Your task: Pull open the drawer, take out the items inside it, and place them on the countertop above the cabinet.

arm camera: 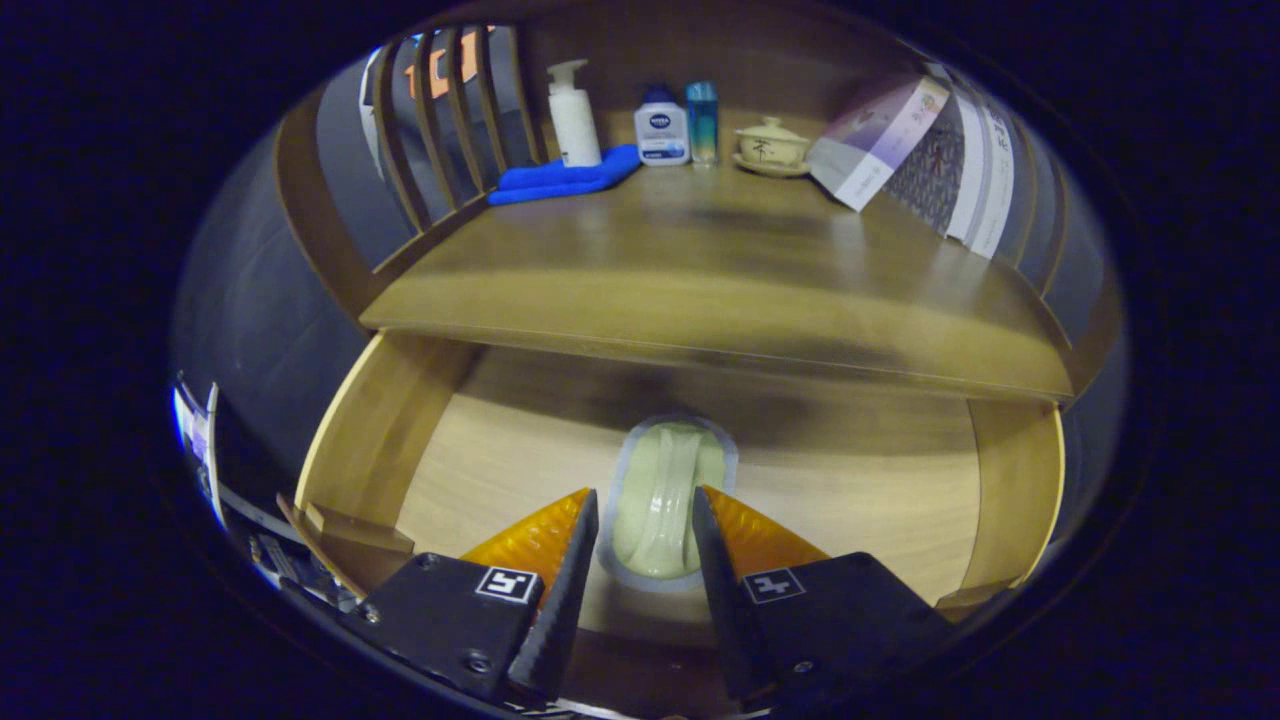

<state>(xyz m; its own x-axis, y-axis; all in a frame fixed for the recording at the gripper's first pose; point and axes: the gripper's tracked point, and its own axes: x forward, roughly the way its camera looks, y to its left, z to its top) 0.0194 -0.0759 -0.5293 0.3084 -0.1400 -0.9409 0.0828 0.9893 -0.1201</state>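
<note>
I have the claw (645,520) down in the open drawer (860,480), its fingers (570,570) spread either side of a pale green packet (665,500) lying flat on the drawer floor. They look just clear of it, though I can't be sure. Beyond them, the countertop (720,270) holds a blue cloth (570,175) and bottles (662,125).

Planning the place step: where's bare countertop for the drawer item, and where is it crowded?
Free: the front and middle of the countertop, ahead of the blue cloth and the leaning booklets. Crowded: the back row of white pump bottle, small bottle, blue box and lidded cup. Gripper jaws straddle the pale packet in the drawer.
</note>
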